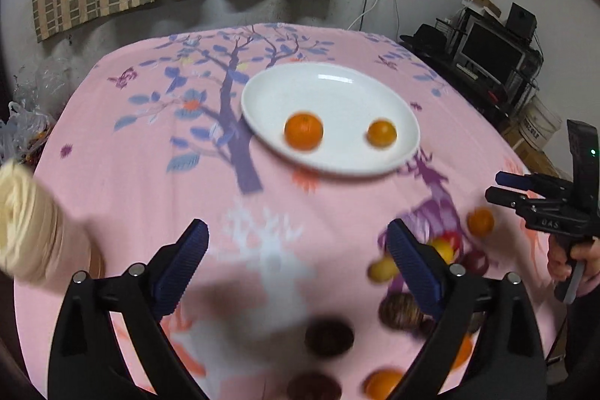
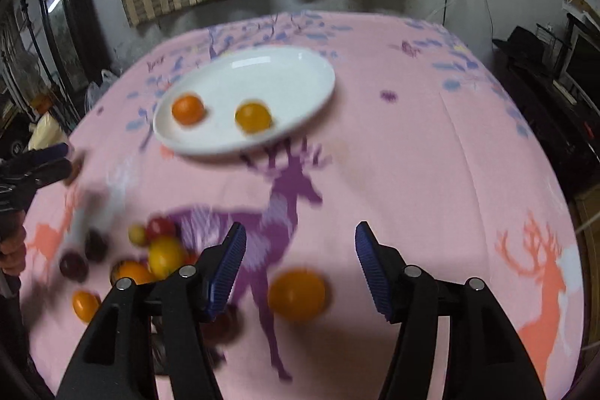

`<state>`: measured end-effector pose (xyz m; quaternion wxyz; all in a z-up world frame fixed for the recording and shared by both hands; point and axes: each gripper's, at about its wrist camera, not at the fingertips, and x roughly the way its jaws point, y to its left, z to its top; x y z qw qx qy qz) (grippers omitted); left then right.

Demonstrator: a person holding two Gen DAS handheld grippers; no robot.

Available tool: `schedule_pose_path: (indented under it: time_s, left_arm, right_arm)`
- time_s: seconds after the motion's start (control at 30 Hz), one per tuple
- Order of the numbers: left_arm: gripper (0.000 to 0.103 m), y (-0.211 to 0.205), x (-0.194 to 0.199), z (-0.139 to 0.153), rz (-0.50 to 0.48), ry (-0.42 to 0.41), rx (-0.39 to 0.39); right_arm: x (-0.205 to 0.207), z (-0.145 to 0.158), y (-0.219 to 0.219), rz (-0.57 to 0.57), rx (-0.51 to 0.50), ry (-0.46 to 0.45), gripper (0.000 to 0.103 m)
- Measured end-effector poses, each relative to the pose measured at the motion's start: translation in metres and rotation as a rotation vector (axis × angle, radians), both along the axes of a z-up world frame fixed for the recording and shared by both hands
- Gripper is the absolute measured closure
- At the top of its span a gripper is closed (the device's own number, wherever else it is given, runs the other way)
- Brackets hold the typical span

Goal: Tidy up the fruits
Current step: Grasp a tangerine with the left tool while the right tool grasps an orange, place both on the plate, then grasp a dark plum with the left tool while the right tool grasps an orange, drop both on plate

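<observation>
A white oval plate [image 1: 337,89] [image 2: 285,77] on the pink tablecloth holds two oranges [image 1: 303,131] [image 1: 381,133], also shown in the right wrist view [image 2: 188,108] [image 2: 253,117]. My left gripper [image 1: 298,257] is open and empty above the cloth, with dark round fruits [image 1: 329,338] below it. My right gripper [image 2: 300,263] is open and empty; a loose orange [image 2: 297,294] lies between and just beyond its fingers. A pile of small mixed fruits [image 2: 161,250] lies left of it. The right gripper also shows in the left wrist view [image 1: 504,188].
The pink tablecloth [image 2: 431,156] with deer and tree prints covers the table. More small fruits [image 1: 480,222] lie at the right in the left wrist view. A cream sleeve [image 1: 26,231] is at left. A shelf with a monitor [image 1: 491,51] stands at far right.
</observation>
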<state>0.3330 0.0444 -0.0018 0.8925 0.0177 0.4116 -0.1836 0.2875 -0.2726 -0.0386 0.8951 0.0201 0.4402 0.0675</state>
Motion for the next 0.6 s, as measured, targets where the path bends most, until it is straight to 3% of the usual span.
schedule_pose_path:
  time_s: [0.13,0.33,0.43,0.53,0.6]
  left_arm:
    - [0.009,0.022,-0.036,-0.017,-0.001,0.031,-0.043]
    - [0.01,0.036,-0.072,-0.038,-0.012,0.048,-0.056]
    - [0.019,0.036,-0.082,-0.041,-0.029,0.06,-0.058]
    - [0.025,0.029,-0.089,-0.044,-0.055,0.06,-0.022]
    - [0.034,0.024,-0.092,-0.048,-0.074,0.06,0.009]
  right_arm:
    - [-0.019,-0.029,-0.001,-0.026,0.01,0.055,0.042]
    - [-0.018,-0.04,-0.004,-0.046,0.058,0.057,0.045]
    - [-0.011,-0.045,0.002,-0.037,0.064,0.059,0.064]
    - [-0.013,-0.044,0.005,-0.036,0.05,0.021,0.065]
    - [-0.016,-0.042,-0.001,-0.038,0.091,0.005,0.065]
